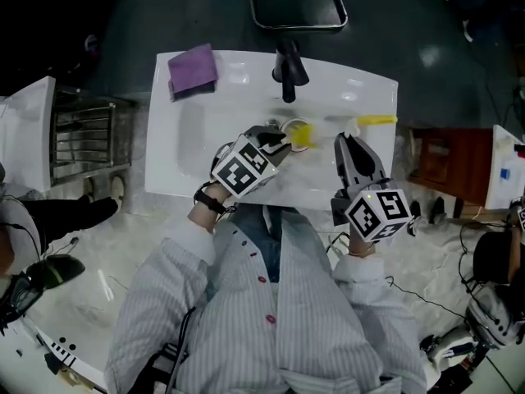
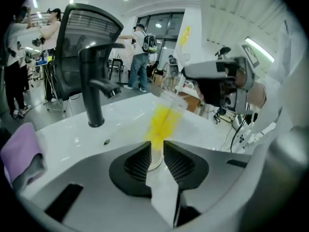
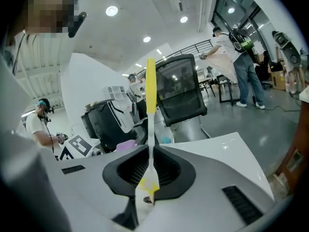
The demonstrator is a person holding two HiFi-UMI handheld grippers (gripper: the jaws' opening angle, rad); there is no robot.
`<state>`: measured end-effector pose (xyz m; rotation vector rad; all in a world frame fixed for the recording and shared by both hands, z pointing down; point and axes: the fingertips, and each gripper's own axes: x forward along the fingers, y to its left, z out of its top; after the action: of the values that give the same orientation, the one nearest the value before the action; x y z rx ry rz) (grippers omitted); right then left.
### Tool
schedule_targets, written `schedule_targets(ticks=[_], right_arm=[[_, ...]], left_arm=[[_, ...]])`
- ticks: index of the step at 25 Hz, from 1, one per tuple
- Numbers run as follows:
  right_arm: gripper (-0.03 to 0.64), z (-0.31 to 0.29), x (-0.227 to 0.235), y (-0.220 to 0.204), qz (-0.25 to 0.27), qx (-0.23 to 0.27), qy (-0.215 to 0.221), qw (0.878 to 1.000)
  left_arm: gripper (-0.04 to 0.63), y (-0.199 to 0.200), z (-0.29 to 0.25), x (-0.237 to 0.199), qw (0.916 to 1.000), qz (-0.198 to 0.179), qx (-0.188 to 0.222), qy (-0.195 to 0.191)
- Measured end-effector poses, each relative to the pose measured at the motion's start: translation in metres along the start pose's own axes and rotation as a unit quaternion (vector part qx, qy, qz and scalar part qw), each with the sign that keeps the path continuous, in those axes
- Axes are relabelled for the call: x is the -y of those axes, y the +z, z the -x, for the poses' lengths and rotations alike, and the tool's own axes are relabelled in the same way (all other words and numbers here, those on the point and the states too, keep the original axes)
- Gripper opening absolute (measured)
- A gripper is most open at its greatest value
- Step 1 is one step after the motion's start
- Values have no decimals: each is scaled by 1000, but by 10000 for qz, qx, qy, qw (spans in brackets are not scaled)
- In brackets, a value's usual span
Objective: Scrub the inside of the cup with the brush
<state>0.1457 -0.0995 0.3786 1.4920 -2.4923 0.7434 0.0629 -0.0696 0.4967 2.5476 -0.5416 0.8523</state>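
**Cup and brush both held, apart, above the sink**

My left hand-held gripper [image 2: 155, 151] clamps the clear plastic cup tinged yellow [image 2: 161, 117] over the white sink [image 1: 180, 146]. My right hand-held gripper [image 3: 150, 161] pinches the thin white-stemmed, yellow-ended brush [image 3: 150, 88], which is outside the cup. I judge that scrubbing is not under way. The gap between them is open. The black tap [image 1: 289, 72] stands just behind, and the purple cloth [image 1: 193, 68] lies well aside.
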Motion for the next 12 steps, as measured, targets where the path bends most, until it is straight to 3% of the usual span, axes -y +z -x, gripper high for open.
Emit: schedule_targets(ticks=[5, 8, 12], right_arm=[[55, 23, -15, 32, -49, 353, 39, 9994], [55, 30, -26, 55, 57, 563, 166, 9983], [55, 44, -38, 83, 258, 827, 283, 9958]], left_arm=[[86, 50, 39, 9, 9970, 168, 751, -5], [86, 78, 64, 15, 9911, 424, 1256, -145], [66, 117, 98, 26, 9801, 493, 1914, -185]])
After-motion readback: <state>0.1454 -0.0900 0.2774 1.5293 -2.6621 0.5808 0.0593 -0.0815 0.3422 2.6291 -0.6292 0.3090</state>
